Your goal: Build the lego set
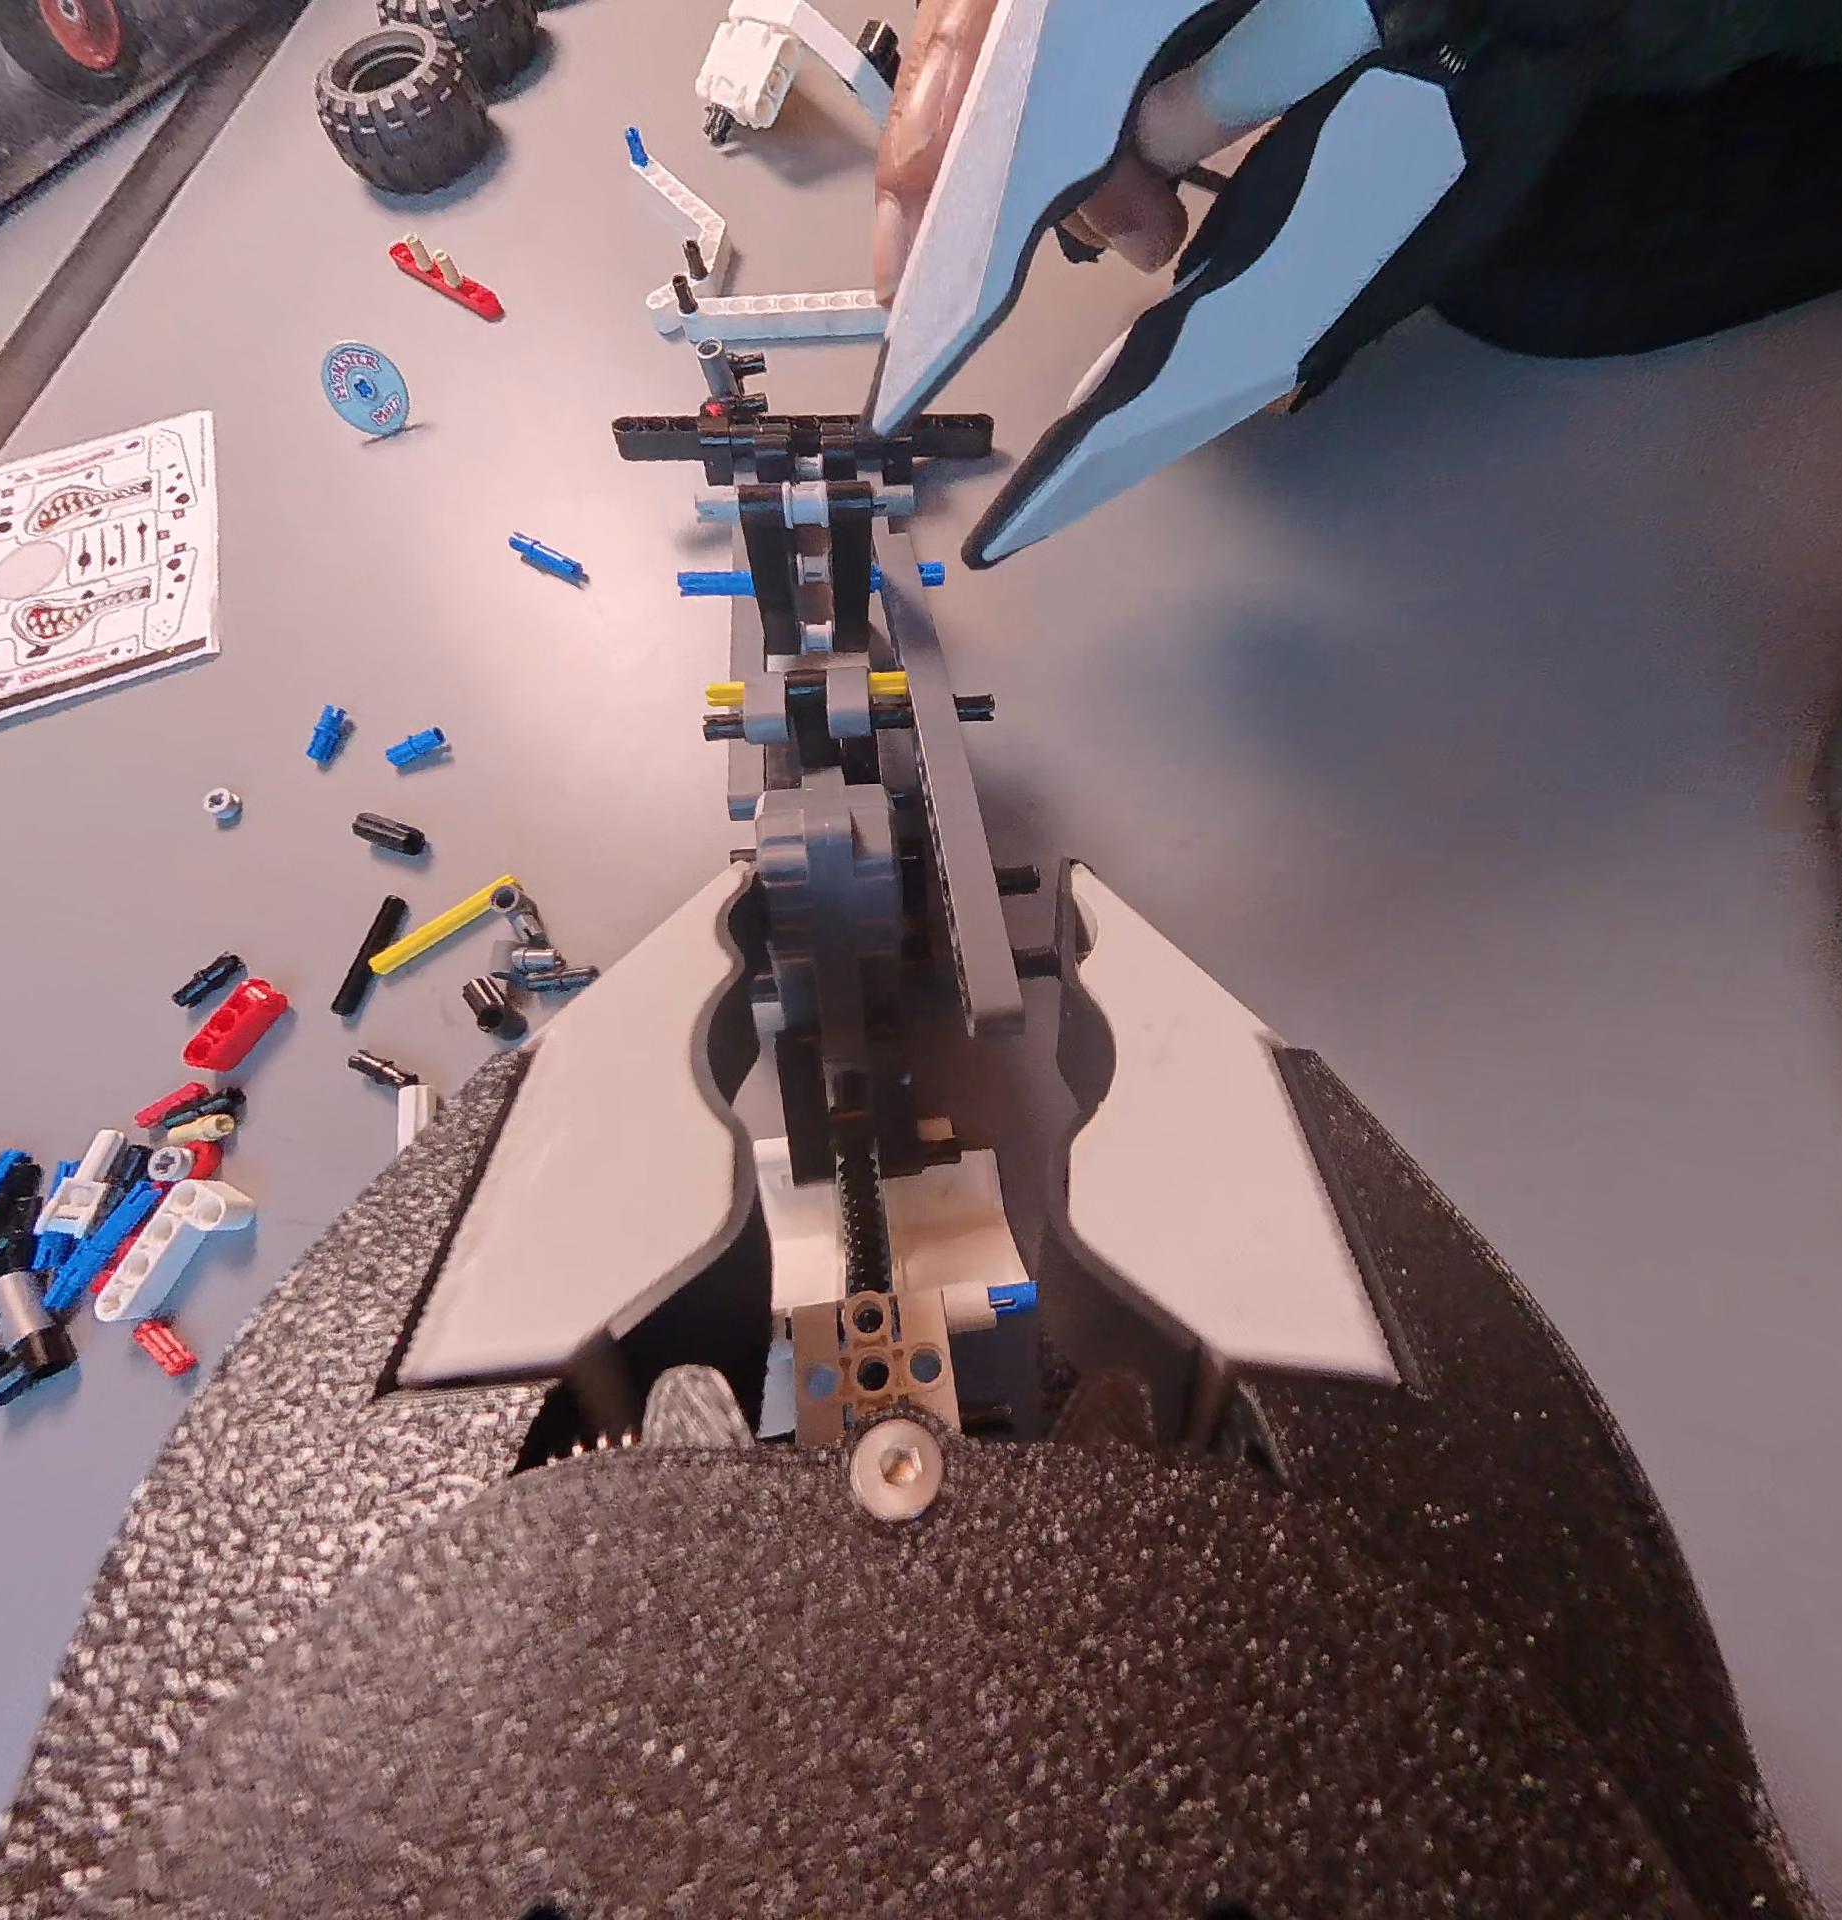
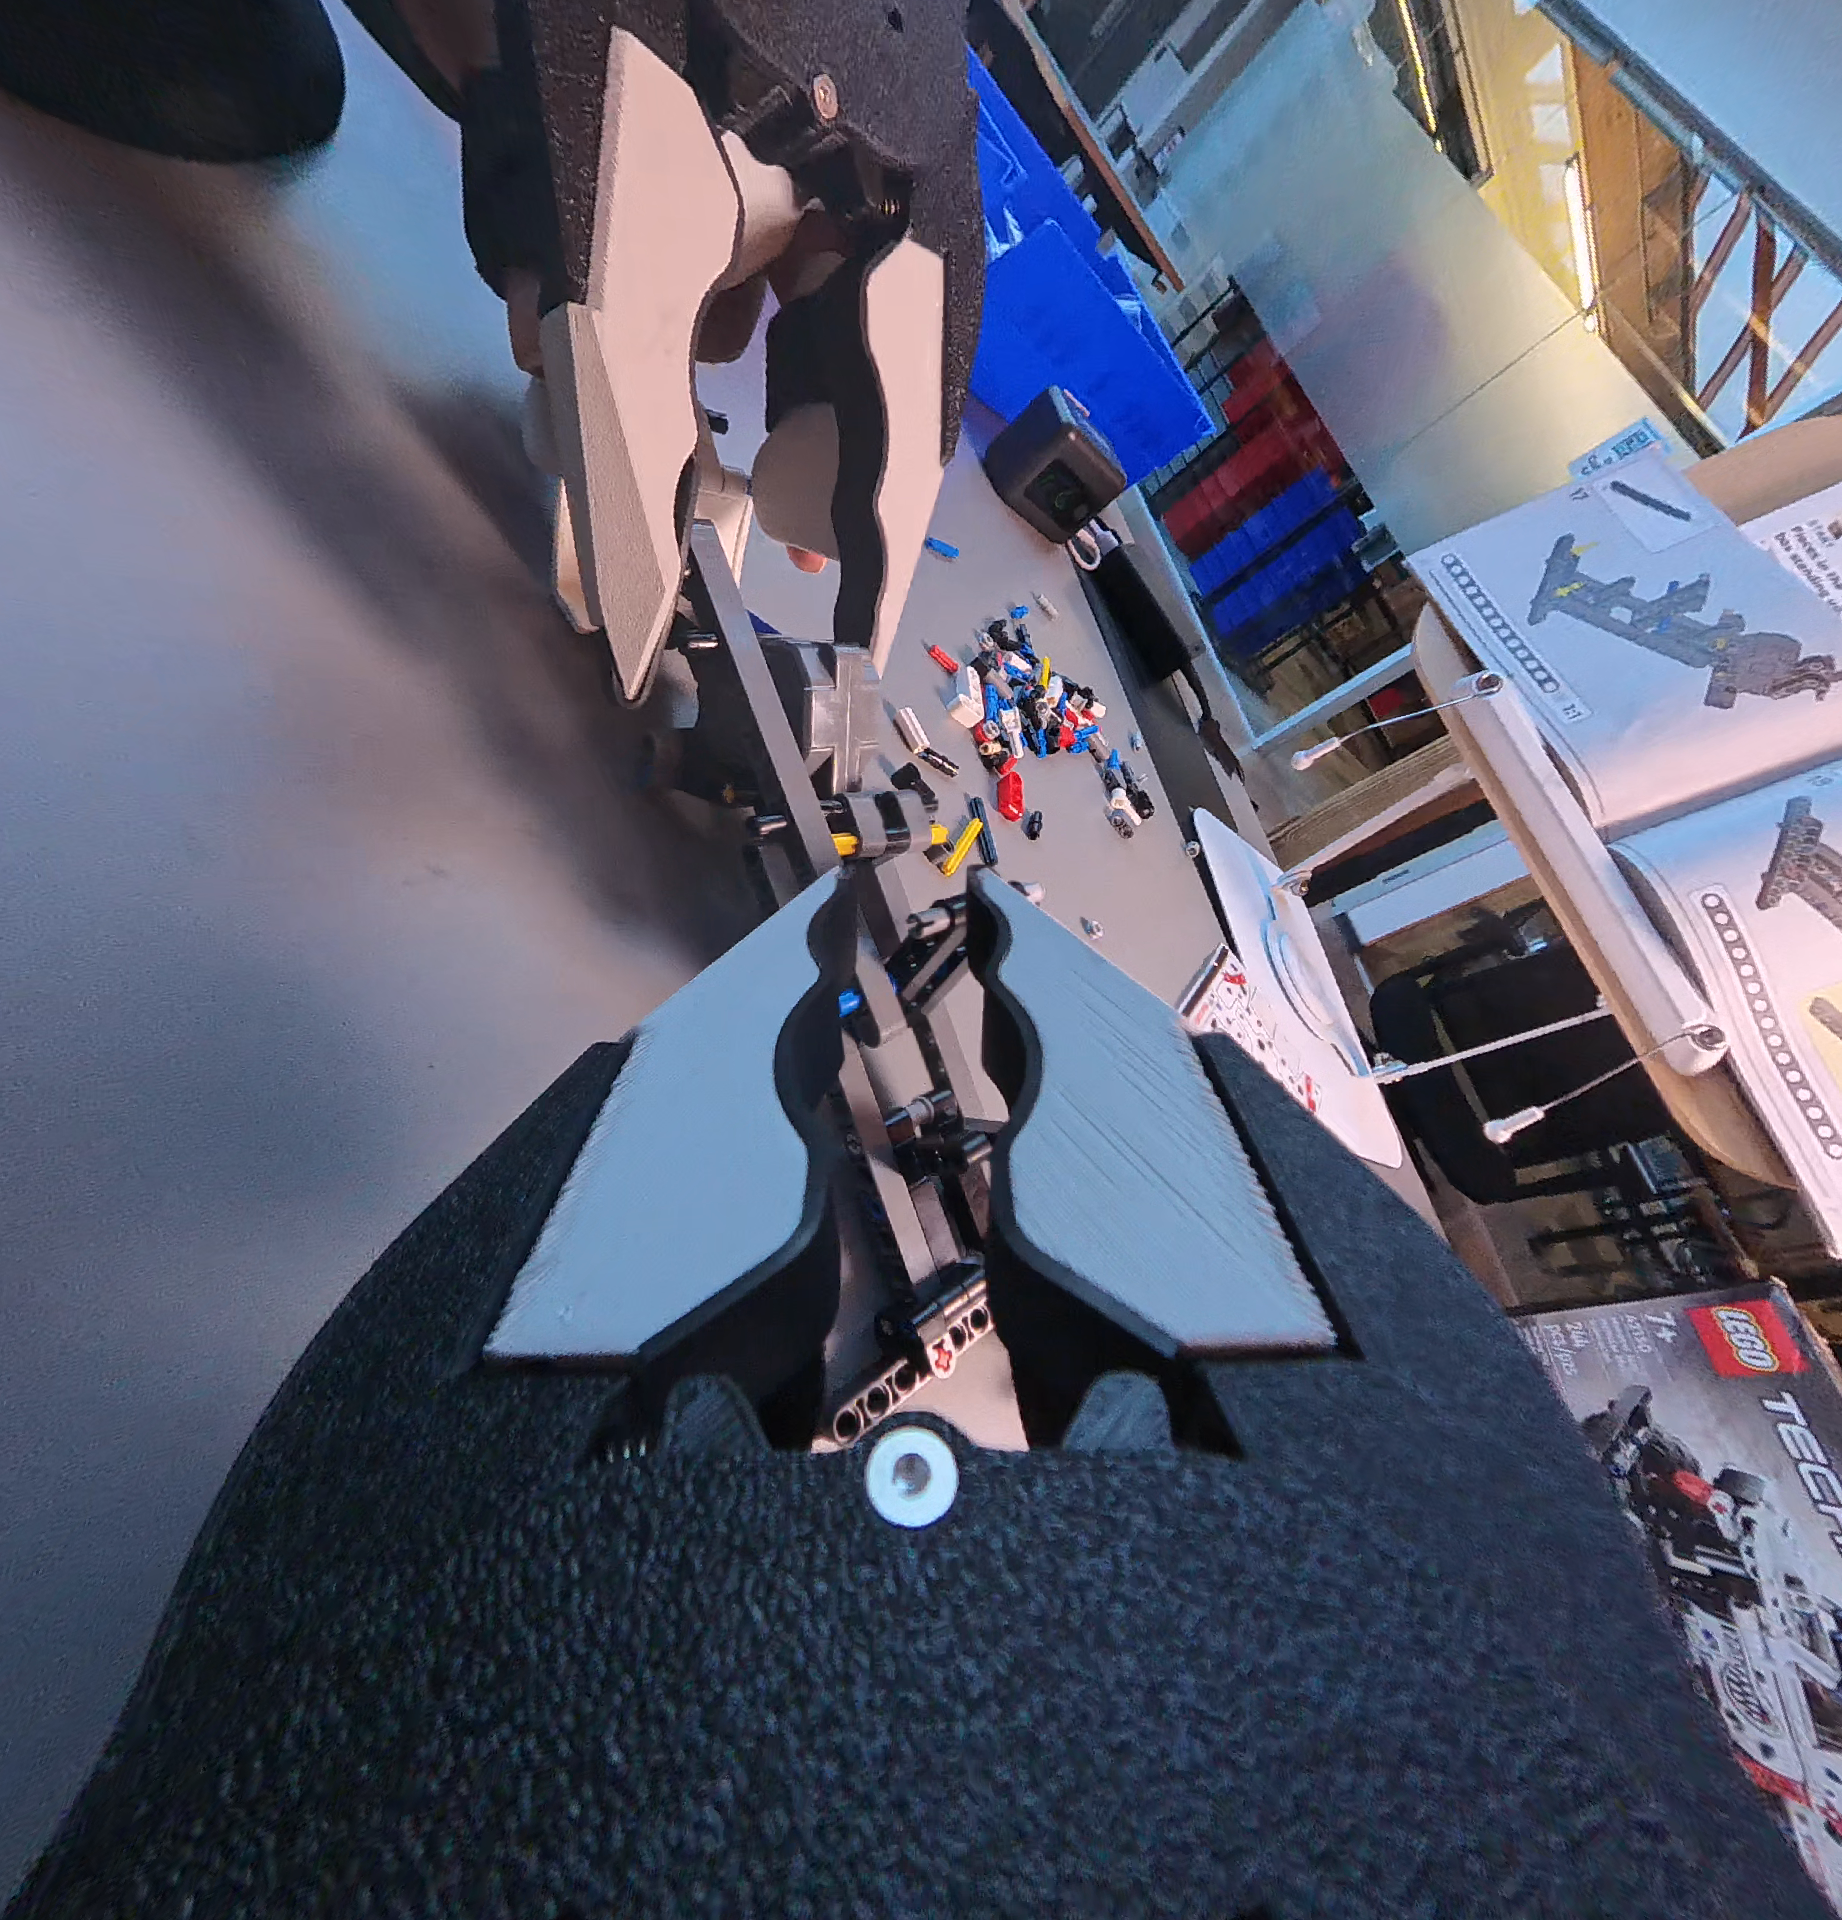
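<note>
While left gripper (image 1: 901, 883) clamps chassis (image 1: 844, 727) near gear end, just above table (image 1: 1416, 727): keep clamped, level. Right gripper (image 1: 922, 494) fingers apart, straddling far cross beam (image 1: 803, 431); close squarely, press straight, avoid twisting frame.

Even indoor light, strong fisheye bend in both views

The grey table (image 1: 1416, 727) carries soft, broad shadows toward 3 o'clock in the left wrist view; in the right wrist view a warm glare burns at 1 o'clock, the table smears out of focus at 9 o'clock, and straight edges curve near the borders.
</note>
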{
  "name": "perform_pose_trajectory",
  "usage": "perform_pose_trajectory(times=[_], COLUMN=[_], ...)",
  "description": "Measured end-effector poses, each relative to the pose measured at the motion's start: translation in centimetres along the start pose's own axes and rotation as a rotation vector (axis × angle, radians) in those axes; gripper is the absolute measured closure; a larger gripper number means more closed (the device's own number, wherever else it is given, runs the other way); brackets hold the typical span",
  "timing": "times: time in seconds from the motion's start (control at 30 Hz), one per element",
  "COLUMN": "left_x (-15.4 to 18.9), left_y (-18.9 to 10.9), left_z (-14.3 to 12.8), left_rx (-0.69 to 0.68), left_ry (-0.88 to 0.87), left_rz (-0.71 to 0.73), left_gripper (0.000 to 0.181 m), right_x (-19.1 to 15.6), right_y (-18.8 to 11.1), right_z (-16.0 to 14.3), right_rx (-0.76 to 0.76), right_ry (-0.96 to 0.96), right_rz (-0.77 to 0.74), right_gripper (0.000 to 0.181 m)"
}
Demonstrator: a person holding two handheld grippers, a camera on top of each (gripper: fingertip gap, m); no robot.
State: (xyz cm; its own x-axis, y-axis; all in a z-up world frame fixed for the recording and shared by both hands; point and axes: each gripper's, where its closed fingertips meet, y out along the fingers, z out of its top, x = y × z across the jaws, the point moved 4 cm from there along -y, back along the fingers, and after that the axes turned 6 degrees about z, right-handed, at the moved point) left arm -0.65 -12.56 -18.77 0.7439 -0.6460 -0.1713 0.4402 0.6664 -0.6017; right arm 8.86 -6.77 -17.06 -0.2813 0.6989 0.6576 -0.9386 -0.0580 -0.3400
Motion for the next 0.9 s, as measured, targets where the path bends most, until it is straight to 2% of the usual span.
perform_pose_trajectory(times=[0.37, 0.9], left_x=[-0.1, -1.3], left_y=[0.0, -0.3], left_z=[0.0, -0.6], left_rx=[0.010, 0.030], left_ry=[0.057, -0.039], left_rz=[0.043, -0.140], left_gripper=[0.126, 0.125], right_x=[-0.6, 0.9], right_y=[0.3, -0.4], right_z=[-0.4, -1.0], right_rx=[0.034, 0.058], right_ry=[0.019, 0.122], right_rz=[0.019, -0.021], right_gripper=[0.164, 0.162])
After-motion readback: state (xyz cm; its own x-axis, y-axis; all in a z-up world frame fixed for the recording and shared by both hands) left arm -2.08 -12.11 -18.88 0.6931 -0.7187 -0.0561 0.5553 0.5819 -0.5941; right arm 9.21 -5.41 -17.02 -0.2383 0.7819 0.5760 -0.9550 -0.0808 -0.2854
